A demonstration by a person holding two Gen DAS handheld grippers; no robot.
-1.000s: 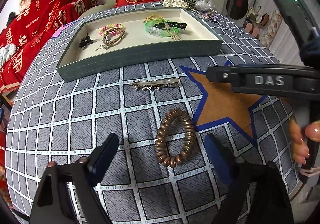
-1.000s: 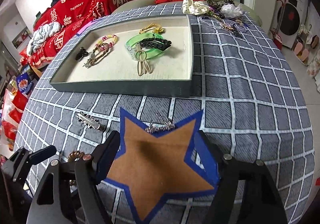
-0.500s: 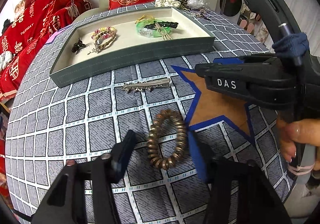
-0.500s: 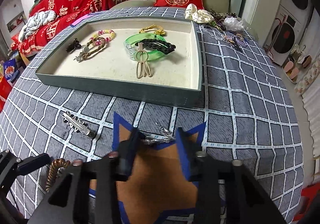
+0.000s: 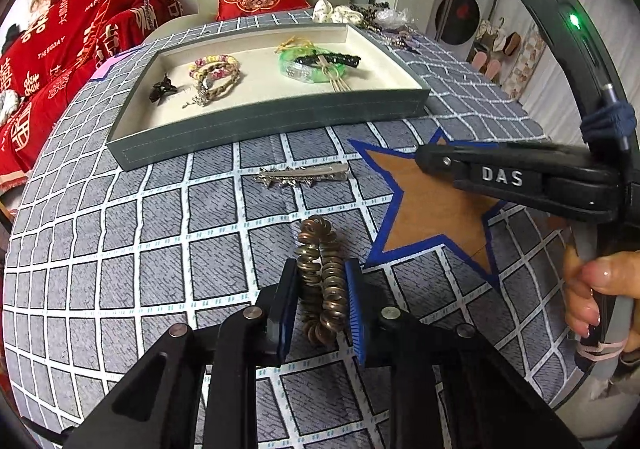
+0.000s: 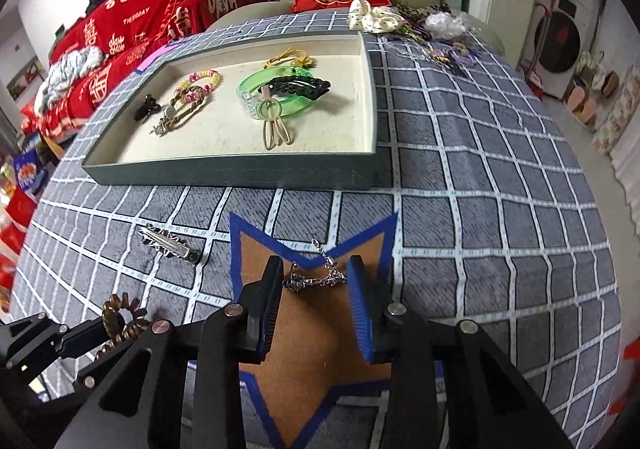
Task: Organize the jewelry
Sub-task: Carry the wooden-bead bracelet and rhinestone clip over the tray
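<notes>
My left gripper [image 5: 321, 293] is shut on a bronze spiral hair tie [image 5: 322, 281], squeezed narrow between the pads on the checked cloth. It also shows in the right wrist view [image 6: 120, 319]. My right gripper [image 6: 314, 285] stands around a thin silver chain bracelet [image 6: 316, 279] on the brown star patch [image 6: 320, 349]; its jaws are partly closed and touch the chain's ends. A silver hair clip [image 5: 304, 175] lies between the hair tie and the grey tray [image 5: 264, 129]. The tray holds a green bangle [image 6: 276, 91], beaded bracelets [image 6: 196, 89] and a black clip [image 6: 146, 109].
A pile of loose jewelry and a white scrunchie [image 6: 372, 15] lies behind the tray at the far right of the table. Red cushions and blankets [image 6: 132, 25] are beyond the far left edge. The table edge curves close on the right [image 6: 600, 289].
Both grippers have moved down and forward and closed in. The left one has shut on the spiral hair tie. The right one has narrowed around the chain on the star patch.
</notes>
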